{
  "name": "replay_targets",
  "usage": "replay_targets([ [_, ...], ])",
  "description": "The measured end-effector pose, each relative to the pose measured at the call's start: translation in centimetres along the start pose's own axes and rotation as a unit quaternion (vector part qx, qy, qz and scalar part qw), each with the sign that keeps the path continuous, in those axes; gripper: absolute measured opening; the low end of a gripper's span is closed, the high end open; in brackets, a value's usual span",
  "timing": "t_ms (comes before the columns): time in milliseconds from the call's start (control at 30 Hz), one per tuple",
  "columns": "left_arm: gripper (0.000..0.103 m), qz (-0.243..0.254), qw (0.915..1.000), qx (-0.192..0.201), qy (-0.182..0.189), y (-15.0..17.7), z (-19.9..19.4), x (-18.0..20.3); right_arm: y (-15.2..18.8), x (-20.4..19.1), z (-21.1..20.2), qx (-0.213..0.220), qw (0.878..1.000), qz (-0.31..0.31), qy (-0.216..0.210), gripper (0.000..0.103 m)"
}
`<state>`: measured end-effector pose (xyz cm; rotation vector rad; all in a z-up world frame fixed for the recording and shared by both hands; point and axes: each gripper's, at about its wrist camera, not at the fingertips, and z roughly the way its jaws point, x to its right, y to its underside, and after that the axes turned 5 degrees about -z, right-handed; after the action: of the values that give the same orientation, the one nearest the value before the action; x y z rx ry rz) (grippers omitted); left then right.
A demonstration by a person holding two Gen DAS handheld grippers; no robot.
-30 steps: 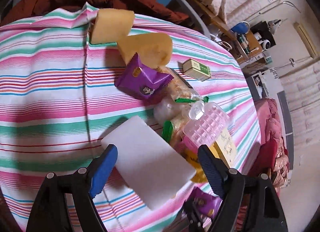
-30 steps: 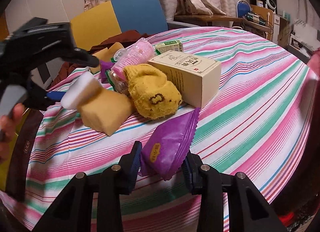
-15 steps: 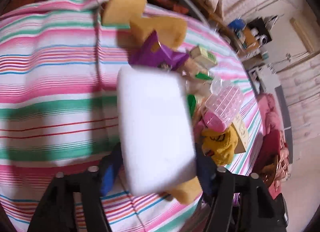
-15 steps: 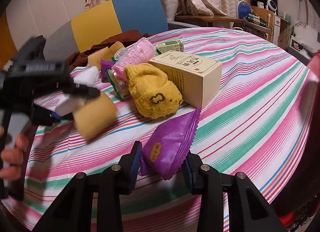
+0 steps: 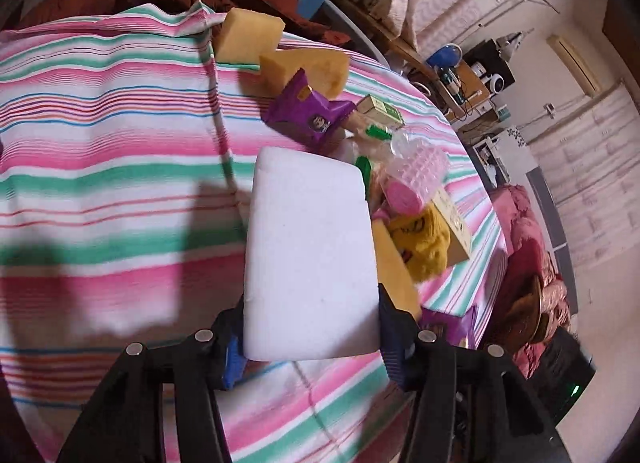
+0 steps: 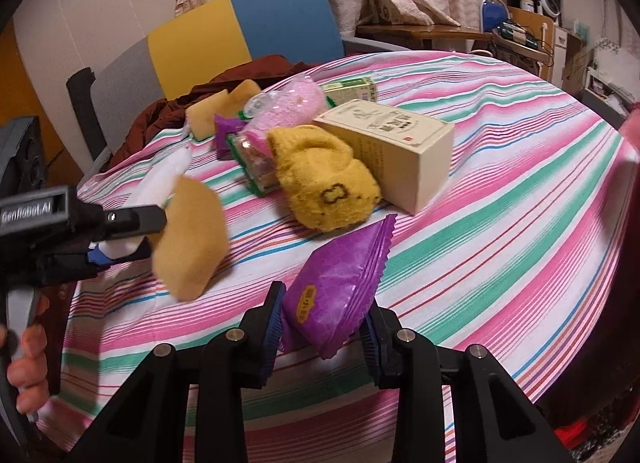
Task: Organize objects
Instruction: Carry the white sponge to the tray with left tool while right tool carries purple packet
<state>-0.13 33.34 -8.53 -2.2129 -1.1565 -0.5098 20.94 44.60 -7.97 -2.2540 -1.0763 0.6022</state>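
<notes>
Gripping Sponge and Snack Packet

Closing in, the left claw [image 5: 310, 337] clamps a white sponge [image 5: 310, 251] held above the striped worktop [image 5: 112, 167], beside the cream box [image 6: 394, 147]. The right claw [image 6: 322, 327] grips a purple packet [image 6: 338, 283] in front of that box.

A white foam block [image 5: 310, 255] is sitting clamped between gripper pads, lifted above the striped cloth, its broad face showing. A tan sponge [image 6: 192, 239] is hanging just beside it, blurred. A purple snack packet [image 6: 340, 283] is lying pinched at its near end. Further back, a yellow sock [image 6: 324, 179], a cream carton [image 6: 396, 143], a pink studded bottle [image 6: 288, 107] and two more sponges are lying clustered together.
</notes>
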Motion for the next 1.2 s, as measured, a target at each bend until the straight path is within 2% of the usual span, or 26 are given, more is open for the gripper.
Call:
replay_targets([
  [333, 0.055, 0.016, 0.9992, 0.034, -0.014, 3.3, -4.4, -2.6, -0.8, -4.3, -1.5, 0.013, 0.998, -0.04, -0.056, 0.036],
  [633, 0.055, -0.007, 0.9957, 0.092, -0.01, 4.9, -10.4, -5.1, -1.7, -10.8, -1.8, 0.011, 0.988, -0.104, -0.114, 0.036],
  [867, 0.055, -0.05, 0.986, 0.146, -0.063, 4.9, -15.6, -10.0, -3.8, -18.4, -1.7, 0.015, 0.971, -0.167, -0.172, 0.036],
  [967, 0.055, -0.083, 0.98, 0.163, -0.079, 4.6, -17.7, -13.2, -4.7, -22.1, -0.9, 0.001, 0.962, -0.184, -0.2, 0.036],
  [1067, 0.055, -0.112, 0.9731, 0.17, -0.108, 3.8, -19.5, -16.7, -5.4, -25.6, 0.2, -0.023, 0.954, -0.193, -0.227, 0.036],
  [1200, 0.055, -0.141, 0.9667, 0.159, -0.142, 2.6, -20.5, -20.6, -5.8, -30.5, 1.5, -0.043, 0.942, -0.223, -0.248, 0.036],
])
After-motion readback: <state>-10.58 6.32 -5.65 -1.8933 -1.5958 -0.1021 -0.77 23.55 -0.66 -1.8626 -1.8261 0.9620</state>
